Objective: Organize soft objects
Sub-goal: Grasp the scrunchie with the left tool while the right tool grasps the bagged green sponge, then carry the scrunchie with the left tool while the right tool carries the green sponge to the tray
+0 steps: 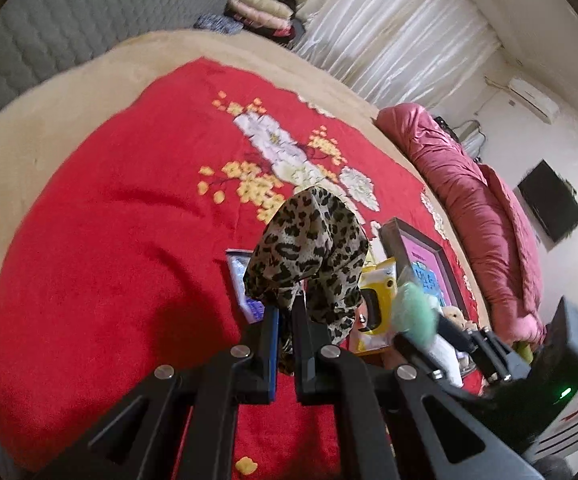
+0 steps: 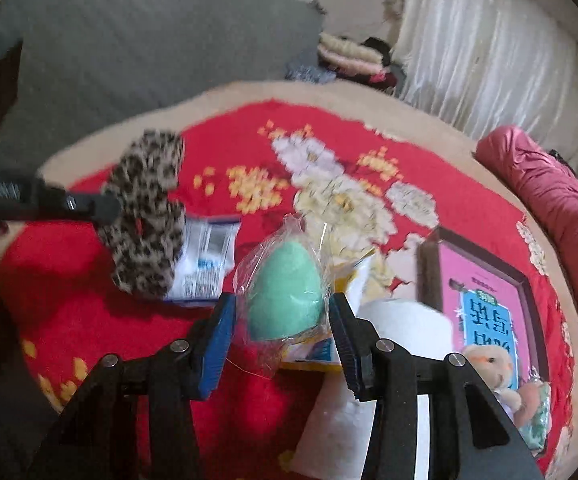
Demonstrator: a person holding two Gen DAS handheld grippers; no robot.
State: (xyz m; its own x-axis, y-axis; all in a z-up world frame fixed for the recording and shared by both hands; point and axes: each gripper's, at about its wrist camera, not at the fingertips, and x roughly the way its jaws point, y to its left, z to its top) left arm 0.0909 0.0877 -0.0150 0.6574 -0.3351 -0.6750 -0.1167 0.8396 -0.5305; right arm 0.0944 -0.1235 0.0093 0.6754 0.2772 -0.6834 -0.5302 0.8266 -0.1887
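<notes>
While my left tool [image 1: 285, 312] is clamped fully on the leopard-print cloth [image 1: 309, 248] above the red blanket [image 1: 109, 240], my right tool [image 2: 283, 320], about half open, grips the wrapped green sponge [image 2: 285, 296] between its pads.

Home bedroom: bed [image 1: 69, 128], red floral blanket [image 1: 129, 220], curtains [image 1: 389, 28]

A red floral blanket [image 2: 89, 300] bears a blue-white packet [image 2: 209, 264], framed picture [image 2: 485, 304] and plush toy [image 2: 493, 368].

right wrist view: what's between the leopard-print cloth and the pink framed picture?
The green sponge egg in clear wrap, held in the right gripper, seen in the right wrist view.
</notes>
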